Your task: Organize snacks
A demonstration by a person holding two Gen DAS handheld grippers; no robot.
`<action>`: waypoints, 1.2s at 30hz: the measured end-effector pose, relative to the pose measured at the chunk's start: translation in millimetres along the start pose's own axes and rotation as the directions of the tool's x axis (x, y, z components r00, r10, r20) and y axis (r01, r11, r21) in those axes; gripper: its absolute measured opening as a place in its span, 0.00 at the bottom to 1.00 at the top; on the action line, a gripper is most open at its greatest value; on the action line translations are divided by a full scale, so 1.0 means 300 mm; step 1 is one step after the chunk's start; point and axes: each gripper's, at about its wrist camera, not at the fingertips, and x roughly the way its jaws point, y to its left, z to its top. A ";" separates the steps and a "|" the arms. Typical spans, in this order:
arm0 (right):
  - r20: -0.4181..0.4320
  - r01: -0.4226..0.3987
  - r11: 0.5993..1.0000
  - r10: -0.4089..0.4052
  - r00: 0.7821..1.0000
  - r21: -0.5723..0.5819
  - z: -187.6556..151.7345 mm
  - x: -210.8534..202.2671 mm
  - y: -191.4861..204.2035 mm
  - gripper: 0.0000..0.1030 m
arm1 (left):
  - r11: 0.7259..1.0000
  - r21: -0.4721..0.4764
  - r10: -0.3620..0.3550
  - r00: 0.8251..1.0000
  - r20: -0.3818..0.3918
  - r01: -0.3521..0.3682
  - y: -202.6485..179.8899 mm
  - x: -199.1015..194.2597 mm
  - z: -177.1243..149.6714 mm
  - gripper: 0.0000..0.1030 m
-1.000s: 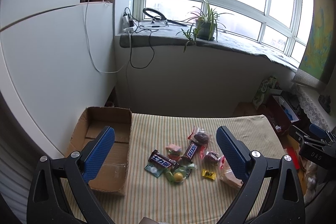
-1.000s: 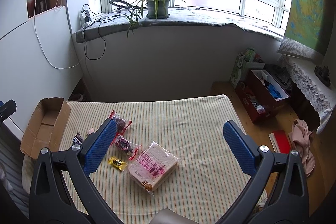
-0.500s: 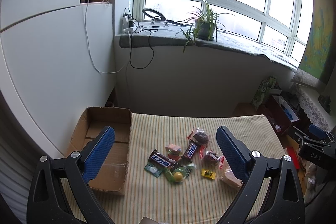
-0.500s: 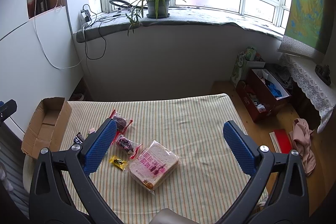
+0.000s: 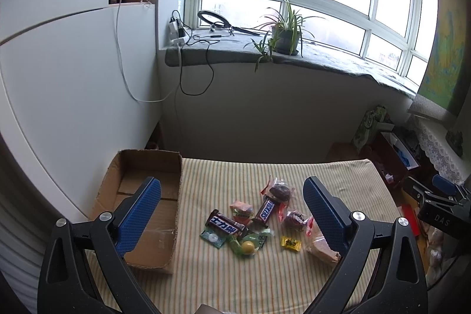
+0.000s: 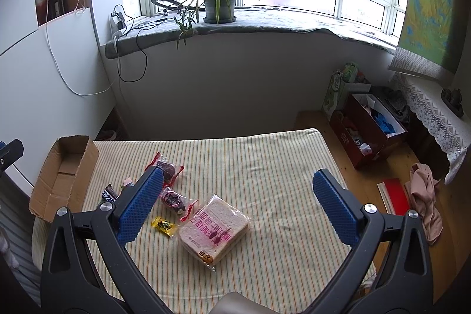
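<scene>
Jaws of both the left gripper (image 5: pixel 232 197) and the right gripper (image 6: pixel 235 189) are spread wide, nothing held. A striped cloth (image 6: pixel 265 161) is laid over the table below a window sill with a potted plant (image 6: pixel 219 3). The cardboard box (image 5: pixel 141 205) sits open at the cloth's left edge, long axis running toward the window. Snacks are clustered mid-cloth: the Snickers bar (image 5: pixel 266 211) points toward the window, and the bagged bread (image 6: pixel 213 228) lies flat, set diagonally.

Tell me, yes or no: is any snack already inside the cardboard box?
No. The cardboard box shows only its bare floor, and the snacks lie beside it on the striped cloth.
</scene>
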 end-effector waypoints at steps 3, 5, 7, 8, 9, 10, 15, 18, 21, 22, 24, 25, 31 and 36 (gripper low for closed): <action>-0.001 0.000 1.000 0.000 1.000 0.000 0.000 0.000 0.000 1.00 | 1.000 0.001 0.001 1.000 -0.001 -0.001 -0.004 0.002 -0.002 0.94; -0.005 -0.001 1.000 0.001 1.000 0.003 0.000 0.003 -0.003 1.00 | 1.000 0.003 0.001 1.000 -0.001 -0.001 -0.006 0.003 -0.003 0.94; -0.010 -0.003 1.000 0.003 1.000 0.006 -0.003 0.010 -0.007 1.00 | 1.000 0.002 0.001 1.000 -0.001 -0.001 -0.009 0.006 -0.003 0.94; -0.011 -0.003 1.000 0.003 1.000 0.007 -0.002 0.012 -0.008 1.00 | 1.000 0.003 0.000 1.000 -0.002 0.000 -0.009 0.006 -0.004 0.94; -0.012 -0.003 1.000 0.003 1.000 0.007 -0.006 0.012 -0.008 1.00 | 1.000 0.004 -0.001 1.000 -0.002 0.001 -0.010 0.008 -0.005 0.94; -0.011 -0.003 1.000 0.003 1.000 0.006 -0.003 0.012 -0.007 1.00 | 1.000 0.005 -0.002 1.000 -0.002 0.002 -0.011 0.009 -0.005 0.94; -0.029 -0.002 1.000 0.003 1.000 0.013 -0.010 0.029 -0.017 1.00 | 1.000 0.006 -0.018 1.000 -0.013 0.018 -0.017 0.022 -0.010 0.94; -0.056 -0.009 1.000 0.011 0.998 0.030 -0.023 0.051 -0.035 1.00 | 0.998 -0.006 -0.066 0.996 -0.055 0.065 -0.019 0.055 -0.022 0.94; -0.087 -0.026 0.999 0.030 0.996 0.046 -0.043 0.079 -0.056 1.00 | 0.993 -0.028 -0.113 0.988 -0.104 0.111 -0.024 0.096 -0.046 0.94; -0.101 -0.027 0.998 0.032 0.994 0.052 -0.051 0.090 -0.066 1.00 | 0.992 -0.030 -0.124 0.985 -0.122 0.121 -0.030 0.111 -0.055 0.94; -0.130 -0.027 0.997 0.036 0.991 0.069 -0.075 0.115 -0.089 1.00 | 0.990 -0.022 -0.144 0.979 -0.144 0.142 -0.049 0.131 -0.069 0.94; -0.145 -0.035 0.996 0.047 0.988 0.082 -0.085 0.129 -0.103 1.00 | 0.987 -0.015 -0.157 0.976 -0.152 0.157 -0.060 0.141 -0.076 0.94; -0.238 -0.118 0.971 0.168 0.957 0.210 -0.169 0.226 -0.173 1.00 | 0.954 -0.049 -0.300 0.922 -0.247 0.297 -0.111 0.226 -0.106 0.94; -0.291 -0.170 0.929 0.270 0.918 0.328 -0.238 0.315 -0.213 1.00 | 0.921 -0.060 -0.382 0.857 -0.345 0.386 -0.181 0.323 -0.154 0.94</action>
